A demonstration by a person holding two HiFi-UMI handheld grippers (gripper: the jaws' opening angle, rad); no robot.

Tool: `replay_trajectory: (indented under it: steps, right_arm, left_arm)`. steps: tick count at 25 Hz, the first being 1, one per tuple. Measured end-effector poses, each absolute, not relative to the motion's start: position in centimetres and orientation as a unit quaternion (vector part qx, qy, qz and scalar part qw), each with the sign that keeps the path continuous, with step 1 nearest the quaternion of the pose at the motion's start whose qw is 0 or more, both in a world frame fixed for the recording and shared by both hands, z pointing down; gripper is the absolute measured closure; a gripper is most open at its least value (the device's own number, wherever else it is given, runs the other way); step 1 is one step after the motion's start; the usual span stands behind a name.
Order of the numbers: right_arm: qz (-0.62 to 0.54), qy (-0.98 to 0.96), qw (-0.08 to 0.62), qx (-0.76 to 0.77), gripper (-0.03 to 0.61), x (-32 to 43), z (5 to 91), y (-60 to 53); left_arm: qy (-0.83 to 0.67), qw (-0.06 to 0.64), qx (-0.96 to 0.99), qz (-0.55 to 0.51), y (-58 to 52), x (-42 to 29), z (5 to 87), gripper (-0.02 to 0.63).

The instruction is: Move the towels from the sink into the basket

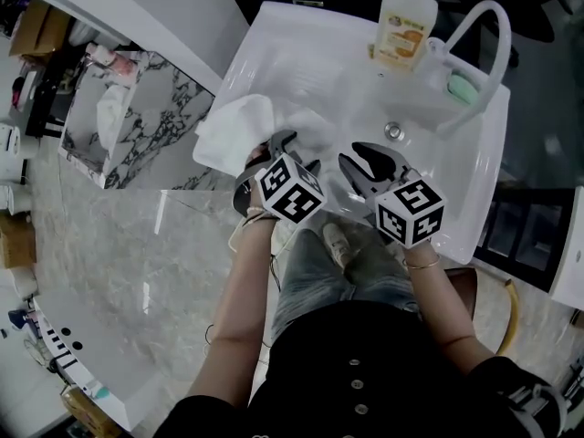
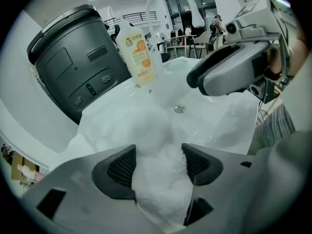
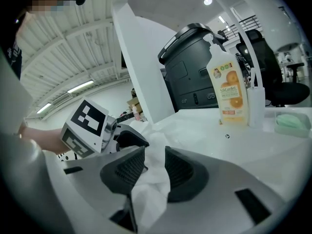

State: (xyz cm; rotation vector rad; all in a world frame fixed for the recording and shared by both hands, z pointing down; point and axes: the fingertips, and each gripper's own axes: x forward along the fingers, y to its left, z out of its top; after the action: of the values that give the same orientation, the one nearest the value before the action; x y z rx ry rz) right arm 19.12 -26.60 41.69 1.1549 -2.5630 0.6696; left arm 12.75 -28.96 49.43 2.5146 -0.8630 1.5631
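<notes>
- The left claw (image 2: pixel 158 161) is clenched on the white towel (image 1: pixel 235 124), which lies heaped at the sink's (image 1: pixel 310 62) left edge and spills over its rim.
- The right claw (image 3: pixel 155 165), just beside the left one at the near edge, grips a fold of white towel cloth; I cannot tell if it is the same piece.
- A soap bottle (image 1: pixel 404 27) stands at the far edge.

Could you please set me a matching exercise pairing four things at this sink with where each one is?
Things: 1 white terry towel; 2 clear soap bottle with orange label; 3 pale green soap bar; 4 round metal drain.
Places: A floor of the white sink; B upright on the back ledge; C clamped in the left tool; D lying under the arched white tap.
Pairs: 1-C, 2-B, 3-D, 4-A.
</notes>
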Motion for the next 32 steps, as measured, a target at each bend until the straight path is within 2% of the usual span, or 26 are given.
replay_trajectory:
  steps: [2,5,9,20,32]
  right_arm:
    - [0.231,-0.88,0.126,0.395,0.451,19.0,41.8,-26.6]
    - [0.229,-0.882,0.128,0.391,0.459,18.9,41.7,-26.4]
    - [0.229,-0.881,0.131,0.393,0.463,19.4,41.7,-26.2]
    - [0.218,-0.89,0.126,0.38,0.471,18.8,41.0,-26.2]
    - [0.189,-0.9,0.109,0.377,0.48,18.5,38.4,-27.7]
  left_arm:
    - [-0.284,0.025,0.811,0.511,-29.3,12.8,49.8,0.351]
    - [-0.285,0.006,0.8,0.528,-29.5,12.8,50.3,0.46]
    - [-0.288,-0.001,0.799,0.527,-29.4,12.9,50.2,0.507]
    - [-0.354,0.034,0.82,0.449,-29.4,11.4,46.9,0.534]
    - [-0.457,0.058,0.823,0.332,-28.8,6.5,38.9,0.54]
